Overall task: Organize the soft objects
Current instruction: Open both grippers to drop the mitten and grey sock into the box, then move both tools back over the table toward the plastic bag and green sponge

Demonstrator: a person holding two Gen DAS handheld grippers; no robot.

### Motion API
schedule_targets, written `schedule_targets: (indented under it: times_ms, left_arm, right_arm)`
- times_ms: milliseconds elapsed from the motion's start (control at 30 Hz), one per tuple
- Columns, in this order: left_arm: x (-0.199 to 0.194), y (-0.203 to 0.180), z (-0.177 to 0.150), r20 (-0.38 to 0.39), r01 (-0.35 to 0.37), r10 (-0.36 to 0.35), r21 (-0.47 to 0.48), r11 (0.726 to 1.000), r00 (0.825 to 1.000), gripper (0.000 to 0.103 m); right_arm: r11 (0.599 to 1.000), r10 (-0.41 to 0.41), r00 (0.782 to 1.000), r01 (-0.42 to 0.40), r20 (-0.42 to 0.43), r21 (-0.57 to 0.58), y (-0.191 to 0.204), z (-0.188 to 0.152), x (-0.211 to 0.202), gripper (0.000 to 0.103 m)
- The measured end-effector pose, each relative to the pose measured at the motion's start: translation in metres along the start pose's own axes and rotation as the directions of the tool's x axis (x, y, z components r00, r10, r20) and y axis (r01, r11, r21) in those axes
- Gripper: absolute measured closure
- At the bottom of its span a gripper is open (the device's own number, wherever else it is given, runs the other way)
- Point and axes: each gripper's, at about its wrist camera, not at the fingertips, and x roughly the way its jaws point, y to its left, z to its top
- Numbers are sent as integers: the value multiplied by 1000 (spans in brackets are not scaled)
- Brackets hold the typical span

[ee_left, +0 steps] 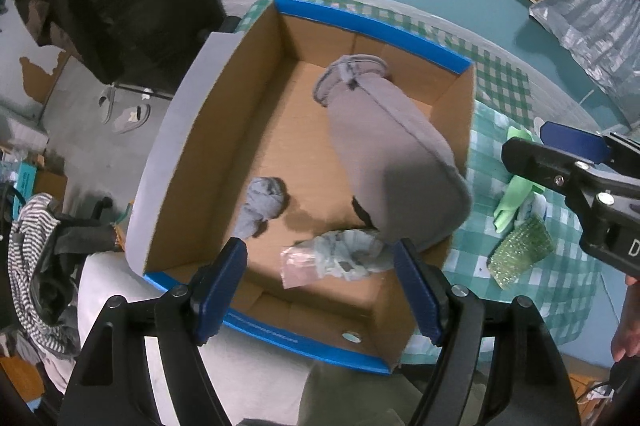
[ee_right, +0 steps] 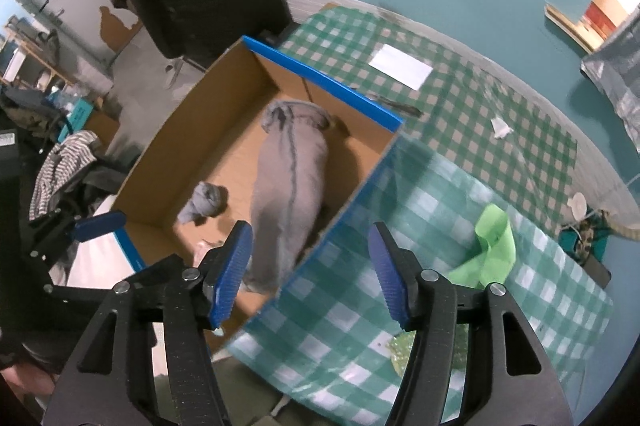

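Observation:
An open cardboard box (ee_left: 192, 154) with blue edges stands on the checked tablecloth. Inside lie a large grey garment (ee_left: 384, 146), a balled grey-blue sock (ee_left: 262, 206) and a pale crumpled cloth (ee_left: 348, 254) beside a small plastic bag (ee_left: 298, 266). My left gripper (ee_left: 320, 290) is open and empty above the box's near end. My right gripper (ee_right: 310, 274) is open and empty above the box's right wall (ee_right: 360, 186); it also shows at the right of the left wrist view (ee_left: 560, 166). The grey garment (ee_right: 292, 182) and sock (ee_right: 204, 204) show in the right wrist view.
On the tablecloth (ee_right: 460, 114) right of the box lie a light green cloth (ee_right: 490, 246), a green sparkly item (ee_left: 520, 254), a white paper (ee_right: 400, 66) and small scraps. A striped garment (ee_left: 28, 250) and clutter sit left, off the table.

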Motion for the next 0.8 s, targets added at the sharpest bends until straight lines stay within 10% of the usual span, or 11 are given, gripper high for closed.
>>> schedule_targets:
  times_ms: [800]
  left_arm:
    - [-7, -72, -3, 8, 54, -57, 175, 983, 998, 26]
  right_arm:
    - [980, -93, 994, 102, -60, 171, -104, -67, -11, 42]
